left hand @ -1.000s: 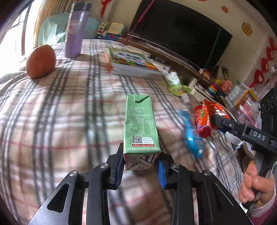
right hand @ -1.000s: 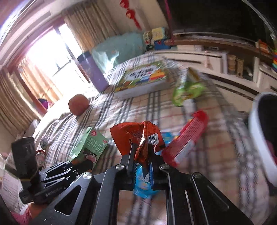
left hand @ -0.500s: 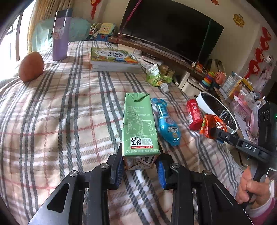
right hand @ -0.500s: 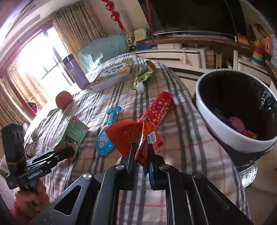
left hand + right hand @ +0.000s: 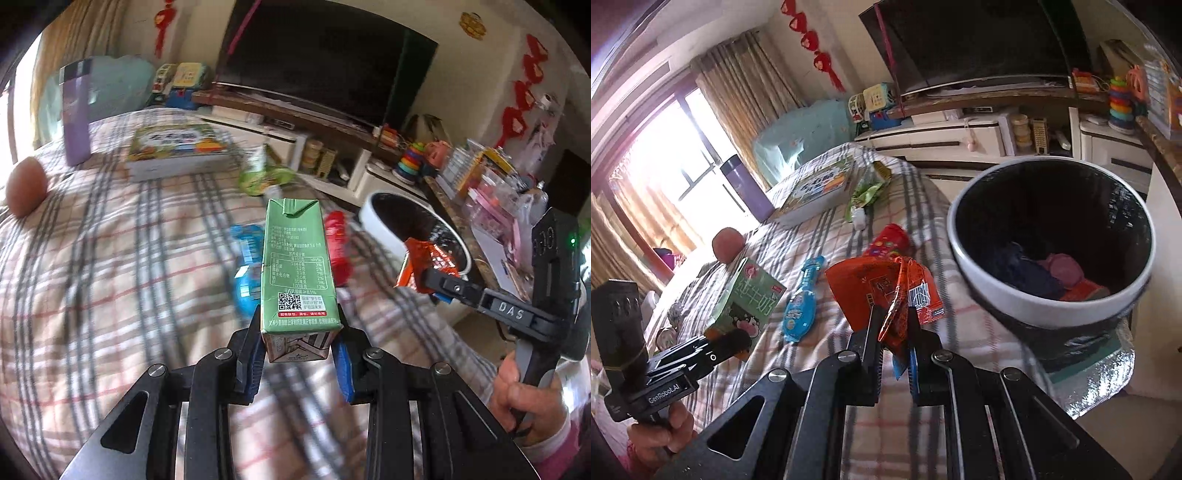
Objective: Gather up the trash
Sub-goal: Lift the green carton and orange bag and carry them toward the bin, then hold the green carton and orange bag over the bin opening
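Note:
My left gripper (image 5: 298, 350) is shut on a green milk carton (image 5: 295, 266) and holds it above the checked bed cover; the carton also shows in the right wrist view (image 5: 746, 299). My right gripper (image 5: 892, 332) is shut on a crumpled orange snack wrapper (image 5: 882, 291), held just left of the white-rimmed black trash bin (image 5: 964, 254). In the left wrist view the wrapper (image 5: 421, 262) hangs at the bin's rim (image 5: 373, 218). A blue wrapper (image 5: 801, 306), a red tube (image 5: 890, 242) and a green pouch (image 5: 866, 192) lie on the bed.
A picture book (image 5: 816, 188), a purple bottle (image 5: 746, 188) and a reddish fruit (image 5: 727, 243) sit farther up the bed. A TV stand with toys (image 5: 997, 133) runs behind the bin. The bin holds some trash (image 5: 1060, 277).
Both grippers have moved toward the bin with their loads. The wrapper now hangs close to the bin's rim, and the bin looms larger in the right wrist view.

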A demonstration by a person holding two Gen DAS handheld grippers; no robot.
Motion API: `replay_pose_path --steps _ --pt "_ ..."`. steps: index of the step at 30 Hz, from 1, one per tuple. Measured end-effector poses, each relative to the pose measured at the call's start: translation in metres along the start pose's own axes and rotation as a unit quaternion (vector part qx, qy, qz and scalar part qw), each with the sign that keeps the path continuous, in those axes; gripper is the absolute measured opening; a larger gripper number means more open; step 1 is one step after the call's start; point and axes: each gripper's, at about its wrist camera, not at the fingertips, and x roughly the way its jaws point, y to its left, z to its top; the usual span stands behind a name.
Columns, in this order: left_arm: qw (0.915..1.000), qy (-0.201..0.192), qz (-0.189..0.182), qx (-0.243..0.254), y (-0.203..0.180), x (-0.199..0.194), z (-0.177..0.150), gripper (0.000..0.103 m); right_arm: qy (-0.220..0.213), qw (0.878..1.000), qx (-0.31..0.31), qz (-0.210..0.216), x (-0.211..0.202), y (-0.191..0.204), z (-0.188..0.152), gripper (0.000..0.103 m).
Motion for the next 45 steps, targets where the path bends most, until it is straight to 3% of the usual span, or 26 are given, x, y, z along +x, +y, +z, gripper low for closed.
replay_pose_path --steps 11,45 --pt "0.999 0.011 -0.029 0.033 -0.032 0.022 0.013 0.031 -0.017 0.999 0.023 -0.015 -0.03 -0.029 -0.007 0.01" --pt "0.9951 0.026 -0.056 0.077 -0.087 0.052 0.023 0.031 -0.048 0.996 0.057 -0.041 -0.065 -0.066 -0.009 0.011"
